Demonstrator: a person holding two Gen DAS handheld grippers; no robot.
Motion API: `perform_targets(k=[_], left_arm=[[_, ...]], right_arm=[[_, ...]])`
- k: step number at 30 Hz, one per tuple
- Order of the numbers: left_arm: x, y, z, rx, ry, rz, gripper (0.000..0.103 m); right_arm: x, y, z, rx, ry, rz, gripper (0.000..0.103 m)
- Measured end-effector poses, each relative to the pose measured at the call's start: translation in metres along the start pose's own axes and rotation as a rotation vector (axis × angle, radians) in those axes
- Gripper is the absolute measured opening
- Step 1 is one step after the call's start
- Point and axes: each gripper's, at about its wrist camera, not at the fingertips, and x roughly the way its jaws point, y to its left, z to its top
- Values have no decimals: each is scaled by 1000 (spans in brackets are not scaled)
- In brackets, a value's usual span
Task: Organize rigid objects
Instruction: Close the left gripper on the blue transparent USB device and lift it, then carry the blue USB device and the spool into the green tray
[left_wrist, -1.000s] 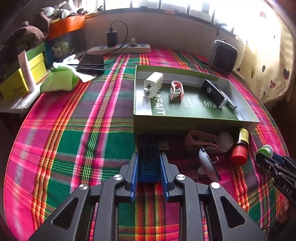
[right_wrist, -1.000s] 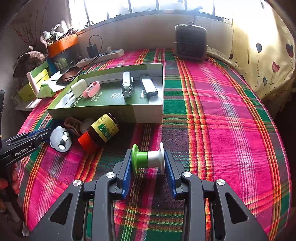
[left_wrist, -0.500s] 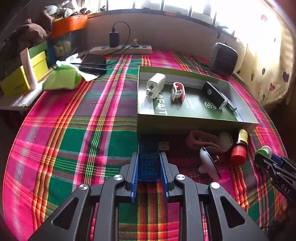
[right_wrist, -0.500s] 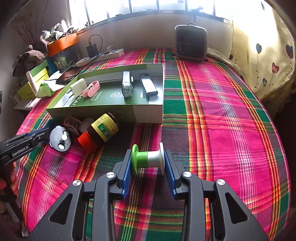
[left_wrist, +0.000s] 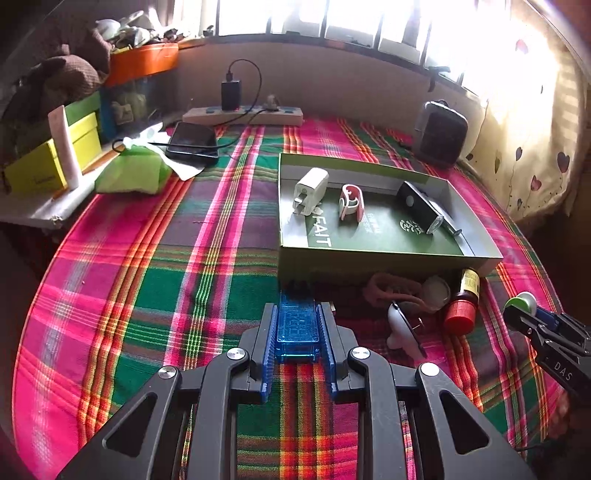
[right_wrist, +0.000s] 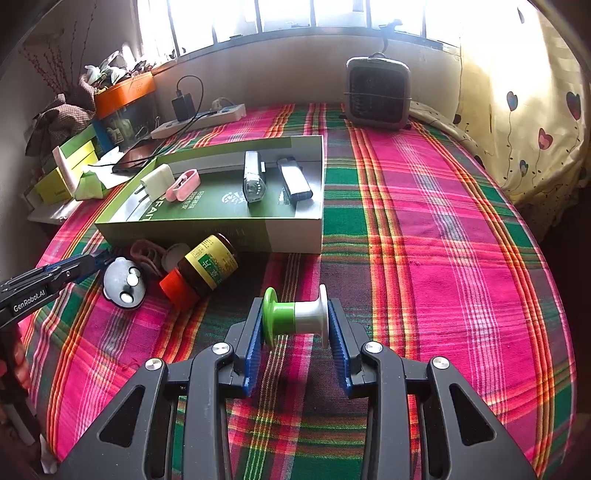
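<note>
My left gripper (left_wrist: 297, 310) is shut on a clear blue USB device (left_wrist: 297, 328), just in front of the green box (left_wrist: 369, 258). Inside the box lie a white charger plug (left_wrist: 310, 190), a pink clip (left_wrist: 351, 203), a black flashlight (left_wrist: 421, 206) and a lighter (right_wrist: 295, 181). My right gripper (right_wrist: 295, 314) is shut on a green-and-white spool (right_wrist: 295, 317) over the plaid cloth, near the box's front right corner (right_wrist: 295, 236). Between the two grippers lie a brown bottle with a red cap (right_wrist: 207, 269), a round white disc (right_wrist: 123, 284), a brown rubber piece (left_wrist: 395, 291) and a white cap (left_wrist: 437, 295).
A dark heater (right_wrist: 378, 96) stands at the back right by the curtain. A power strip (left_wrist: 243, 116), a phone (left_wrist: 192, 142), a green cloth (left_wrist: 133, 173) and yellow boxes (left_wrist: 48, 162) crowd the back left. Bare plaid cloth lies right of the box and left of my left gripper.
My left gripper has drifted a little with the blue device in it. The right gripper and its spool have kept still.
</note>
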Motion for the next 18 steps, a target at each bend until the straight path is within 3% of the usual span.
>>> perform_targets(k=[18], left_arm=[[-23, 1, 16, -2, -65, -61, 21]], right_arm=[[-17, 8, 13, -21, -54, -7, 34]])
